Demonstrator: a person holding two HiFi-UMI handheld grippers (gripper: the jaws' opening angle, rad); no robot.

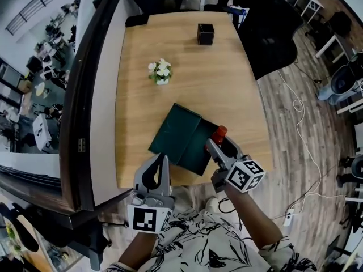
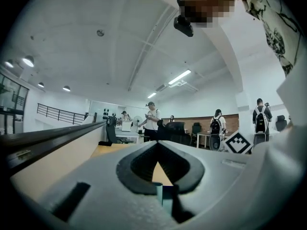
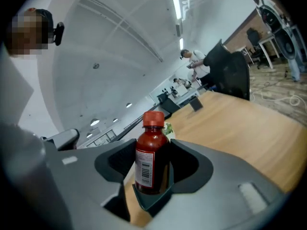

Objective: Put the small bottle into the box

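**A:** ok, head view first. Where's your small bottle (image 1: 219,134) at?

**B:** It's in your right claw (image 1: 220,143), red cap up, near the near right corner of the desk (image 1: 187,55) and right at the right edge of the dark green box (image 1: 180,130). Can't tell from up here whether it's over the box or just beside it. The box lies flat toward the near edge and looks opened out in two halves. Your left claw (image 1: 163,162) is at the near edge, tips by the box's near corner. Farther back there's a little pot of white flowers (image 1: 161,72) mid-desk and a black cube (image 1: 205,34) near the far edge.

**A:** left gripper view?

**B:** Your left claw (image 2: 157,147) is closed up, tips together, nothing in it. You just get a bit of desk through the hole between the pads. Some people (image 2: 151,121) are standing around in the background.

**A:** and the right gripper view?

**B:** Your right claw (image 3: 154,169) is clamped on the small bottle (image 3: 152,159). It's upright and dark red, barcode label facing you, cap poking above the jaws. The desk (image 3: 240,123) stretches off behind it.
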